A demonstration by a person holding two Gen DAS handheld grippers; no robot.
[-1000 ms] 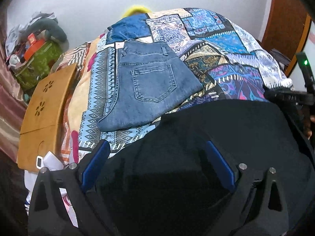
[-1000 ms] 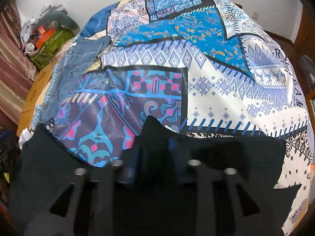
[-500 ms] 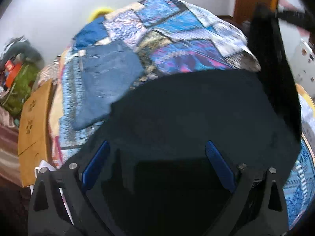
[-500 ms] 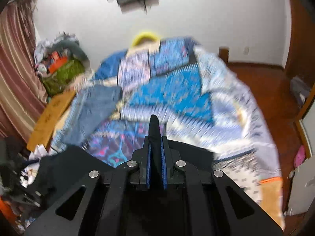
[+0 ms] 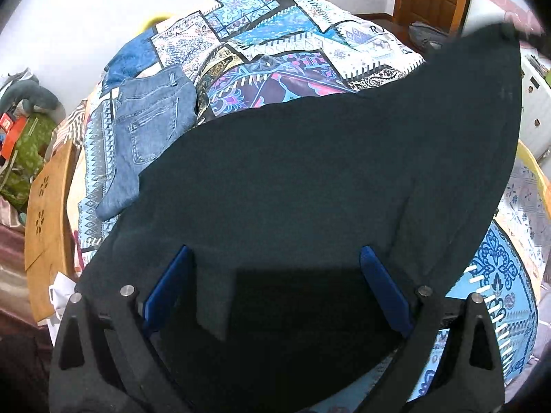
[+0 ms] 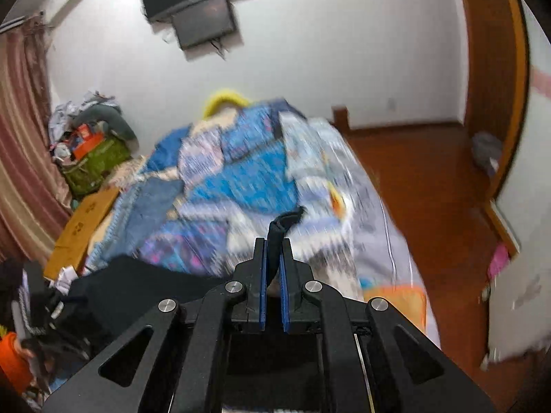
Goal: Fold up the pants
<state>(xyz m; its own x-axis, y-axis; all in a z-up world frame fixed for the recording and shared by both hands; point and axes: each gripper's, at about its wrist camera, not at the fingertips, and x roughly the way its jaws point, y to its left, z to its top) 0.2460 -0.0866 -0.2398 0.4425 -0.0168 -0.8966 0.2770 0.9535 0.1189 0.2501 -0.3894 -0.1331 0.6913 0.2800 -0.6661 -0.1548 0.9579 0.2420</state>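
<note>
Right gripper (image 6: 272, 241) jaws clenched on a fold of the black pants (image 5: 310, 179). Left gripper (image 5: 277, 275) jaws spread wide; pants lie between them, hiding the near bed (image 5: 268, 24). Jeans (image 5: 148, 127) at 10 o'clock beyond.

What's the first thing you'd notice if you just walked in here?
A big black pair of pants spreads across the near end of the bed, one corner pinched in the right claw and lifted. Behind it glows a bright blue patchwork bedspread, with folded blue jeans lying on its left side.
</note>
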